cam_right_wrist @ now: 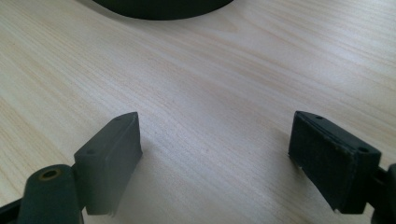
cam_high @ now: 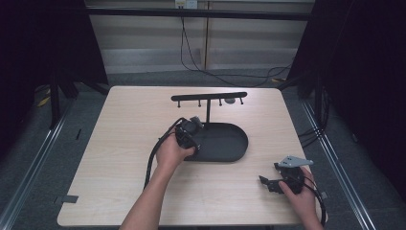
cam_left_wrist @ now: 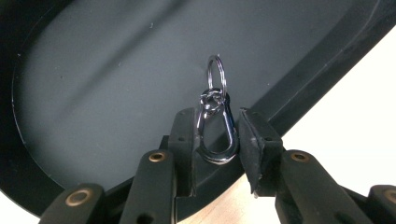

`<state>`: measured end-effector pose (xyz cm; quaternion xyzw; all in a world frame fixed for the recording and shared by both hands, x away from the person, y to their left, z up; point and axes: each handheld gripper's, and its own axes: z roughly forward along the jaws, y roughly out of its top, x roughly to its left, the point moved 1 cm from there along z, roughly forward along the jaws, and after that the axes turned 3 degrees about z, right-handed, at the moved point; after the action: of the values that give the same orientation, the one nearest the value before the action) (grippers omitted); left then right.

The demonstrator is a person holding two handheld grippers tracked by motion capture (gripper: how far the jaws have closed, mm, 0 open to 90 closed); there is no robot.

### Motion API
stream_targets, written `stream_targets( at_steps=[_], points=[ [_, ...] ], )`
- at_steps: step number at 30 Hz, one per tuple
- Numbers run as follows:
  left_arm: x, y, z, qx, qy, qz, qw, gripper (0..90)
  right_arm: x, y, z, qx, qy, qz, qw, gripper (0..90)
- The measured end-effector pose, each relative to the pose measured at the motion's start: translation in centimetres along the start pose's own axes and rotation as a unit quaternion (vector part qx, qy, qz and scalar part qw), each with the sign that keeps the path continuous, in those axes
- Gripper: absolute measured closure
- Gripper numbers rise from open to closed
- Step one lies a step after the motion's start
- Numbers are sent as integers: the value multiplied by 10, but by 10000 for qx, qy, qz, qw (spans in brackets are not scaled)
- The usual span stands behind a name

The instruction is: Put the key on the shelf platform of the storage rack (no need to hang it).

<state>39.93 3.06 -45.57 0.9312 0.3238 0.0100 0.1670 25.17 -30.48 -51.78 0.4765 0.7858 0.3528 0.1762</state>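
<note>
Two grippers are in your hands: your left gripper [cam_left_wrist: 217, 135] pinches a silver carabiner [cam_left_wrist: 216, 133] (key ring [cam_left_wrist: 216, 74] at its twelve o'clock) over the black tray [cam_left_wrist: 93, 70], while your right gripper [cam_right_wrist: 217, 158], jaws spread, rests on the table [cam_right_wrist: 210, 70] at the tray's four o'clock.

You get a dim, soft high view with black flanks around the evenly lit table [cam_high: 119, 158], while both gripper views are brighter, glare streaking the dark tray [cam_left_wrist: 116, 70] and nearby jaws blurring.
</note>
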Motion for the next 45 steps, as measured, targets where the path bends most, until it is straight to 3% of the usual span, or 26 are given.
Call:
stream_targets(
  at_steps=[13,45],
  points=[
    [-1,6,10,156,99,31,9998,680,0,0,0,3,-1,7,10000,165],
    [4,10,22,144,425,27,9990,674,0,0,0,0,0,1,10000,165]
  ],
)
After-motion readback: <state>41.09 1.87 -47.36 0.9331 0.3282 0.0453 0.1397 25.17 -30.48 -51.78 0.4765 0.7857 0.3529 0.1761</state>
